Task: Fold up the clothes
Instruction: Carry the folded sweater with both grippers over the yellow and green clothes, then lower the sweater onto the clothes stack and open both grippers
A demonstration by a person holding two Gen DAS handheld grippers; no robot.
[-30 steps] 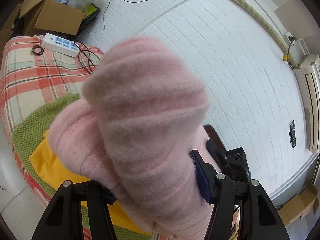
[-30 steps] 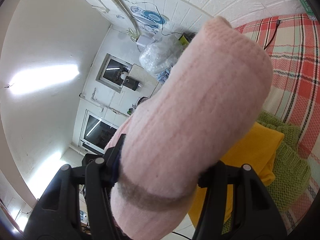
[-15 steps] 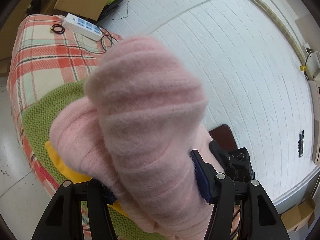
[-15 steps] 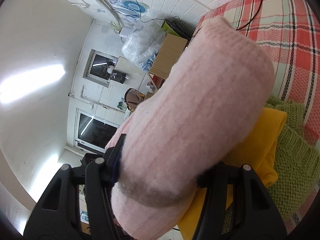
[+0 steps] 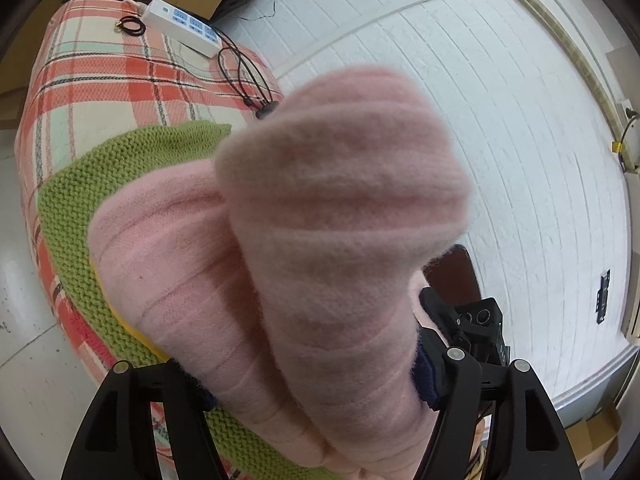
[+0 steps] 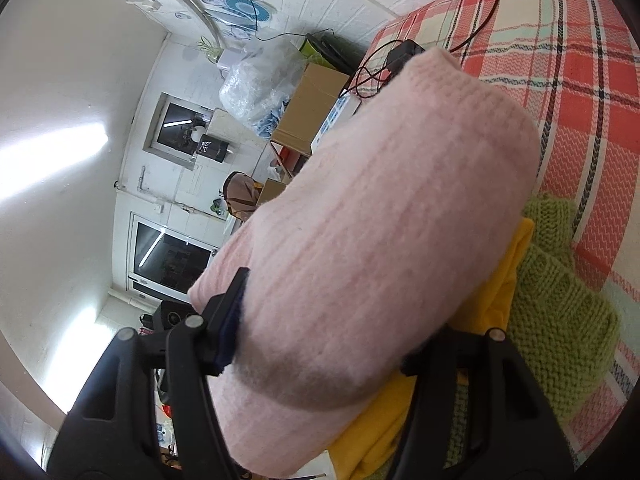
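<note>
Little free room ahead of either gripper

A bulky pink knit bundle (image 5: 328, 248) fills the space ahead; green knit (image 5: 120, 168) and yellow garment (image 6: 496, 300) lie beneath, power strip (image 5: 182, 26) and cables (image 5: 244, 76) beyond, plaid blanket (image 6: 560, 92) bare alongside.

White power strip (image 5: 182, 26) on plaid bedcover (image 5: 100, 80), cardboard box (image 6: 310, 110), white brick wall (image 5: 500, 140)

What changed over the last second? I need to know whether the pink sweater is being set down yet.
Both grippers sank toward the clothes pile, and the left gripper and right gripper are opening around the folded pink sweater. The green knit and yellow garment stayed put.
</note>
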